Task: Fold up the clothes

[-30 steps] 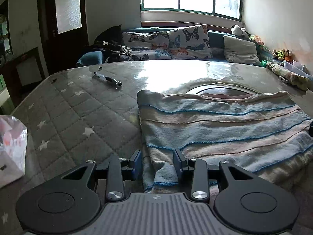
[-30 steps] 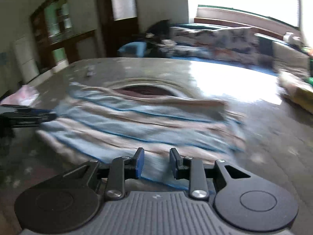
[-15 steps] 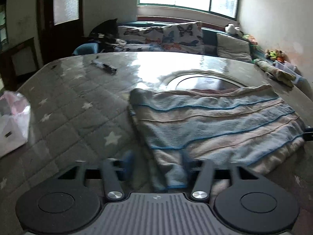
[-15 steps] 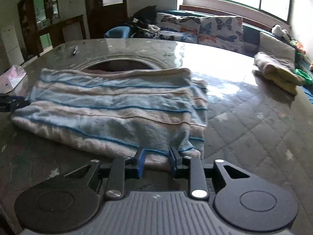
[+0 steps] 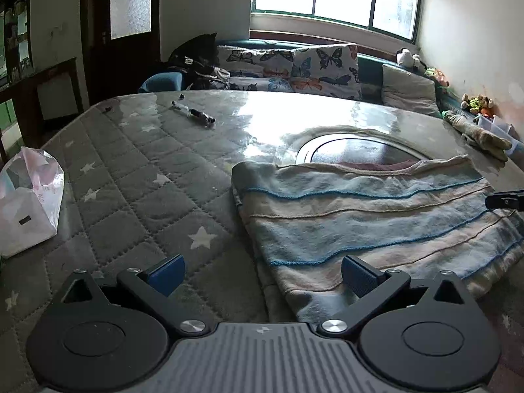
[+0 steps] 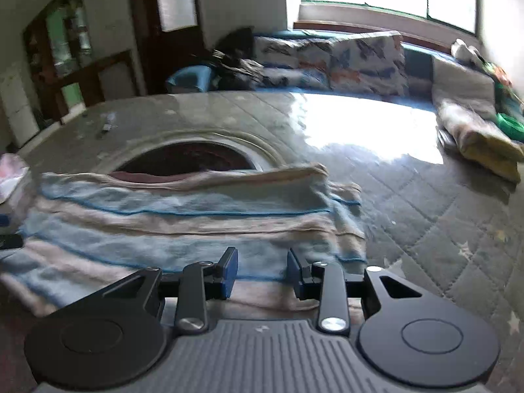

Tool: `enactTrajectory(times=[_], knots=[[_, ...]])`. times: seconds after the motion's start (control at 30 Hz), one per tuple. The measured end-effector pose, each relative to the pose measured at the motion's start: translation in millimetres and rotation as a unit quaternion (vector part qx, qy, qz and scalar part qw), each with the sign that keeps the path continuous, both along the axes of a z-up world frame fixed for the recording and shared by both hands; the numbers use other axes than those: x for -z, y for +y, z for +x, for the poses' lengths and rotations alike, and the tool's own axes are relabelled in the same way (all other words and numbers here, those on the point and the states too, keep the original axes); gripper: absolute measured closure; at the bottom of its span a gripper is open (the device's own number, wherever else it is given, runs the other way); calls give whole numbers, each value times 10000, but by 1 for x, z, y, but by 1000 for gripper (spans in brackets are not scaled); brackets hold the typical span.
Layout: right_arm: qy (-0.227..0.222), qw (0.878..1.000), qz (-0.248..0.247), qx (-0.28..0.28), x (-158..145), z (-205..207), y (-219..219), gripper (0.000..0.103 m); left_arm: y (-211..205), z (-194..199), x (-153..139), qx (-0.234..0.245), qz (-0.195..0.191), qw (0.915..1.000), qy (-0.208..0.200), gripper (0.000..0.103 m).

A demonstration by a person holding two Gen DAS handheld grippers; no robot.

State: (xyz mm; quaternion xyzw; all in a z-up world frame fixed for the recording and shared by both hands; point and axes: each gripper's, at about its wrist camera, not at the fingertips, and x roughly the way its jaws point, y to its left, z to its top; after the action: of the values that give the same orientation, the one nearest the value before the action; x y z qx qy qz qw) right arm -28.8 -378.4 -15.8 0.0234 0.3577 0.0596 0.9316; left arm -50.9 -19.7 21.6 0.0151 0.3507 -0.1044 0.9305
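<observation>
A blue, pink and cream striped garment [image 5: 370, 216] lies folded flat on the quilted grey table cover [image 5: 131, 183]. It also shows in the right wrist view [image 6: 183, 222]. My left gripper [image 5: 262, 276] is open wide and empty, above the garment's near left corner. My right gripper [image 6: 260, 273] is partly open and empty, just above the garment's near right edge. The right gripper's tip [image 5: 506, 199] shows at the far right of the left wrist view.
A pen [image 5: 195, 114] lies far left on the table. A white plastic bag [image 5: 28, 209] sits at the left edge. Folded clothes [image 6: 478, 137] lie at the far right. A round turntable [image 6: 186, 159] sits behind the garment. A sofa with cushions [image 5: 294, 68] stands beyond.
Both grippers have let go of the garment's near corners and opened. The left one opened wide and drew back. The garment now lies flat on the table.
</observation>
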Motion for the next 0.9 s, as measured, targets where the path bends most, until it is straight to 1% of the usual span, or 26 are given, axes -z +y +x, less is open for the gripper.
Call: enactTrajectory(times=[0.27, 0.3, 0.33, 0.37, 0.47, 0.57, 0.7, 0.8, 0.9], knots=[[123, 9997, 22, 195, 12, 41, -8, 70, 3, 4, 9, -189, 39, 9998, 97, 0], [153, 9996, -8, 236, 14, 47, -9, 71, 4, 5, 11, -213, 32, 9997, 113, 0], [183, 9993, -28, 324, 18, 53, -11, 74, 4, 4, 11, -215, 30, 9997, 101, 0], [180, 9991, 10, 372, 20, 57, -13, 75, 5, 3, 12, -215, 34, 9997, 90, 0], [145, 9984, 73, 539, 15, 63, -13, 75, 5, 2, 13, -192, 70, 9998, 47, 0], [97, 9987, 11, 493, 11, 69, -9, 74, 5, 0, 14, -165, 83, 9998, -3, 0], [232, 9982, -84, 538, 17, 84, -7, 74, 6, -1, 16, -170, 74, 9998, -56, 0], [210, 9979, -240, 572, 11, 84, 6, 70, 6, -5, 18, -180, 68, 9997, -153, 0], [156, 9988, -392, 241, 1, 76, 31, 69, 6, -8, 20, -183, 52, 9996, -188, 0]])
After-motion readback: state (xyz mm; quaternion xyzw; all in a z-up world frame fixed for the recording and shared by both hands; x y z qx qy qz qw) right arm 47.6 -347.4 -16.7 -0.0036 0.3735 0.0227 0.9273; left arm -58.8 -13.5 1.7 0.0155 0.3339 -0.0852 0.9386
